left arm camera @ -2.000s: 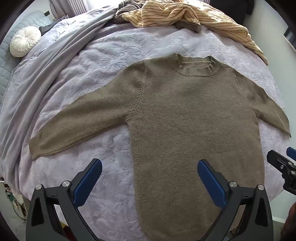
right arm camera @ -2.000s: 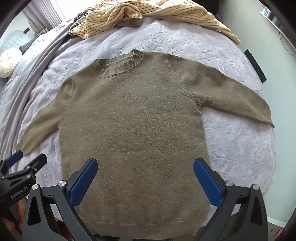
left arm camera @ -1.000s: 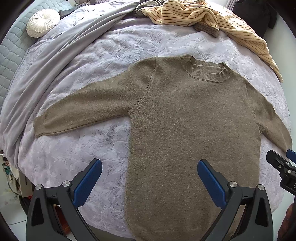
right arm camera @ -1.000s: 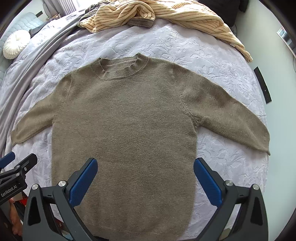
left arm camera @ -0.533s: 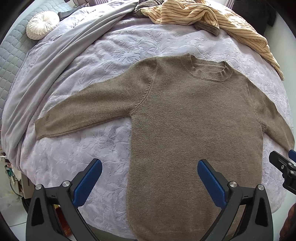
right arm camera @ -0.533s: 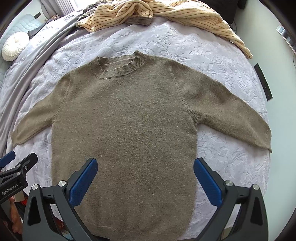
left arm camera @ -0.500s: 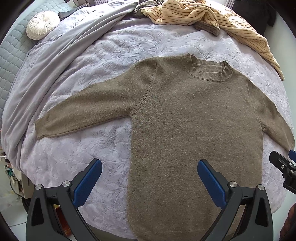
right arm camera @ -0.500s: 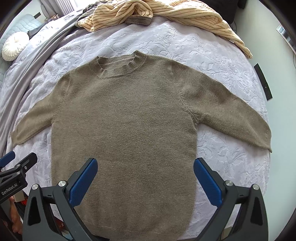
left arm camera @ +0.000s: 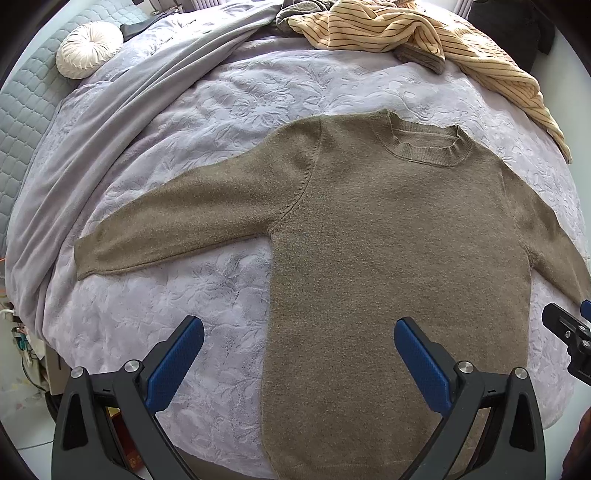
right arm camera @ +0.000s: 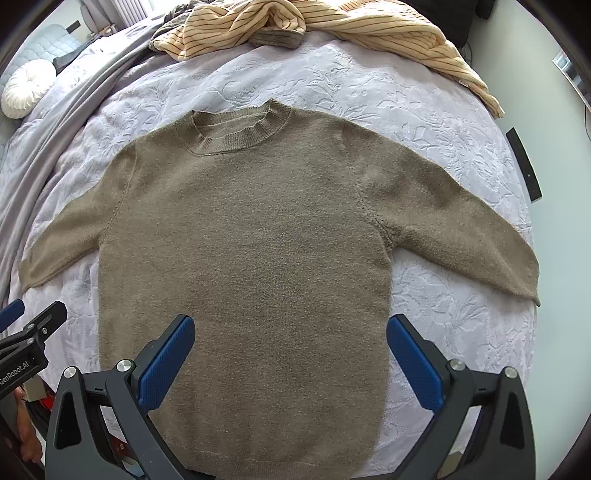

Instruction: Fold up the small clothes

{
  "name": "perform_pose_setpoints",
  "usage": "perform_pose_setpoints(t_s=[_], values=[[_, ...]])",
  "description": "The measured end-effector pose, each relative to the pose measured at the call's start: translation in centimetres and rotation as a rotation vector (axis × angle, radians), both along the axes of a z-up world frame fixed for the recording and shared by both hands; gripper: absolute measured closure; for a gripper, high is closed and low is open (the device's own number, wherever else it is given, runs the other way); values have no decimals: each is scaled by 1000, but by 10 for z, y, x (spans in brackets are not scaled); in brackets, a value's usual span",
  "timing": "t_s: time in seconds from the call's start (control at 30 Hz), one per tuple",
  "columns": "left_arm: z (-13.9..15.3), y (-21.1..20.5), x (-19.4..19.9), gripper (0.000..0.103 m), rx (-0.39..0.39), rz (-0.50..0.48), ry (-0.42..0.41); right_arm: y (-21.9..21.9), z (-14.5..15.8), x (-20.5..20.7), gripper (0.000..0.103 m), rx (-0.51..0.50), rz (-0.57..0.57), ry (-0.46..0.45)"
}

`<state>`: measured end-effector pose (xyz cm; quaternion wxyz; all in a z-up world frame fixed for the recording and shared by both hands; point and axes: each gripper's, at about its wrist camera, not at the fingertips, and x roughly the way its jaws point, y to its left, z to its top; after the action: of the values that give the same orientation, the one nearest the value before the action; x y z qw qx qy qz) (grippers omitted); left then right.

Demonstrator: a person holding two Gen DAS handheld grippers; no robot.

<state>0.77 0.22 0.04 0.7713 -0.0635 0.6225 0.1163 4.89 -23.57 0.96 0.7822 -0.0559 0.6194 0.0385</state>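
Note:
An olive-brown knit sweater (left arm camera: 388,251) lies flat and face up on a lilac bedspread (left arm camera: 229,92), collar away from me, both sleeves spread out sideways. It also shows in the right wrist view (right arm camera: 251,251). My left gripper (left arm camera: 295,350) is open and empty, held above the sweater's lower left edge near the hem. My right gripper (right arm camera: 291,347) is open and empty, held above the sweater's lower middle. The right gripper's tip shows at the right edge of the left wrist view (left arm camera: 569,332); the left one shows at the left edge of the right wrist view (right arm camera: 33,332).
A cream striped garment (left arm camera: 417,33) with a grey piece lies heaped at the far edge of the bed. A grey blanket (left arm camera: 122,118) runs along the left side, with a round white cushion (left arm camera: 88,53) beyond it. The bed's near edge drops to the floor (left arm camera: 26,424).
Both grippers drew back and rose a little over the last two seconds, so more of the sweater shows. In the last half second almost nothing moved. The sweater has not moved.

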Motion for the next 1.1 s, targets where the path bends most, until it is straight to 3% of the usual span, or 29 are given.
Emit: perform_pose_setpoints(t_s=[1.1], values=[[-9,8,3,0,1,24,18,7,-8,7,0,-18,10,24]])
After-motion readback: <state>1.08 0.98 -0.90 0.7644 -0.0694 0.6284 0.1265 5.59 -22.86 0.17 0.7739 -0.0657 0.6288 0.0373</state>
